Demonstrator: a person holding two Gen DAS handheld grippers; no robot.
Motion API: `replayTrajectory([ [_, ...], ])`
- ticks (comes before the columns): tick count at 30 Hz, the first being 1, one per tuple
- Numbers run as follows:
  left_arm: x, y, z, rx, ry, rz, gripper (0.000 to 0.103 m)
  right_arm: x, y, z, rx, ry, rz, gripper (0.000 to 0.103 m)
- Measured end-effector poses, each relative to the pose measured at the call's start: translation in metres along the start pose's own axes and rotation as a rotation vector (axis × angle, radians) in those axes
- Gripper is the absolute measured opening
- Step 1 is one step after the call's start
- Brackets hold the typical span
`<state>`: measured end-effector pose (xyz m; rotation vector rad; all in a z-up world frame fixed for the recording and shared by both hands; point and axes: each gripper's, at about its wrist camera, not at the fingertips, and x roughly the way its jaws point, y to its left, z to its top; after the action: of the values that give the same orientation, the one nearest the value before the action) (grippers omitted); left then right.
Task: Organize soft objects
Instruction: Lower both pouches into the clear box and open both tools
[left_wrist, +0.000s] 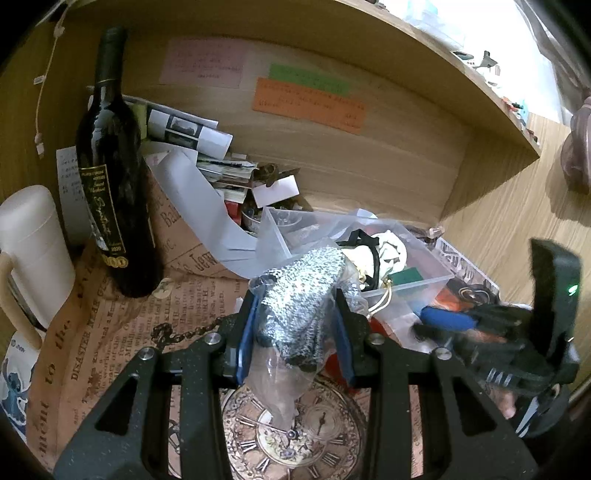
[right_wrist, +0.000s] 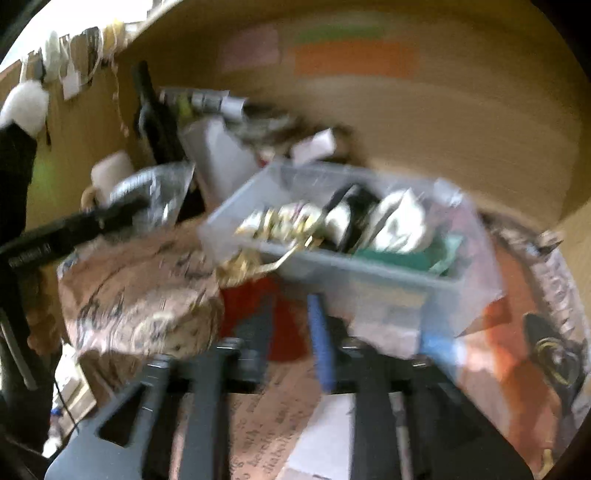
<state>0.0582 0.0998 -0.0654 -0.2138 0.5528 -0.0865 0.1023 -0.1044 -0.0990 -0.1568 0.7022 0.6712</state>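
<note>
Bagged grey knit (left_wrist: 301, 295) pinched in left claw (left_wrist: 295, 325); right claw (right_wrist: 291, 332) parted, empty.

The left gripper (left_wrist: 295, 325) clamps its blue-padded fingers (left_wrist: 245, 332) on a silver-grey knitted soft bundle in clear plastic wrap (left_wrist: 301, 299). The right gripper (right_wrist: 291, 332) hangs with fingers (right_wrist: 321, 339) parted, nothing between them; its view is motion-blurred.

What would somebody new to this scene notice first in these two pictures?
Probably the left claw, shut on a grey knitted item in a clear plastic bag, front and centre of the left wrist view. Next, the tall dark wine bottle standing upright at the left on newspaper-print paper. Then the clear plastic bin of jumbled soft things, mid-frame ahead of the empty right claw, whose view is blurred.
</note>
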Motion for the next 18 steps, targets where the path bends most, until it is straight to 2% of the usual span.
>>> replayTrajectory([
  [1, 0.0, 0.0, 0.0, -0.002, 0.002, 0.002, 0.037, 0.006, 0.002, -0.001, -0.008, 0.011, 0.004, 0.055],
  [2, 0.0, 0.001, -0.001, -0.004, 0.003, 0.004, 0.037, 0.012, 0.003, -0.002, -0.018, 0.018, 0.001, 0.061],
  [4, 0.0, 0.002, -0.002, -0.006, 0.008, 0.01, 0.037, 0.027, 0.006, 0.0, -0.035, 0.058, 0.007, 0.061],
  [7, 0.0, 0.004, -0.003, -0.003, 0.013, 0.019, 0.037, 0.046, 0.006, 0.005, -0.022, 0.113, 0.07, 0.061],
  [11, 0.0, 0.007, -0.004, -0.007, 0.015, 0.026, 0.037, 0.065, 0.011, 0.013, -0.018, 0.151, 0.117, 0.061],
  [12, 0.001, 0.008, -0.004, -0.008, 0.016, 0.028, 0.037, 0.067, 0.013, 0.014, -0.022, 0.154, 0.129, 0.06],
  [13, 0.001, 0.008, -0.004, -0.008, 0.017, 0.03, 0.037, 0.067, 0.015, 0.014, -0.027, 0.149, 0.133, 0.05],
  [14, 0.002, 0.009, -0.005, -0.01, 0.018, 0.031, 0.037, 0.067, 0.019, 0.015, -0.038, 0.149, 0.138, 0.035],
  [18, 0.003, 0.01, -0.004, -0.017, 0.019, 0.033, 0.037, 0.064, 0.023, 0.013, -0.038, 0.123, 0.151, 0.022],
])
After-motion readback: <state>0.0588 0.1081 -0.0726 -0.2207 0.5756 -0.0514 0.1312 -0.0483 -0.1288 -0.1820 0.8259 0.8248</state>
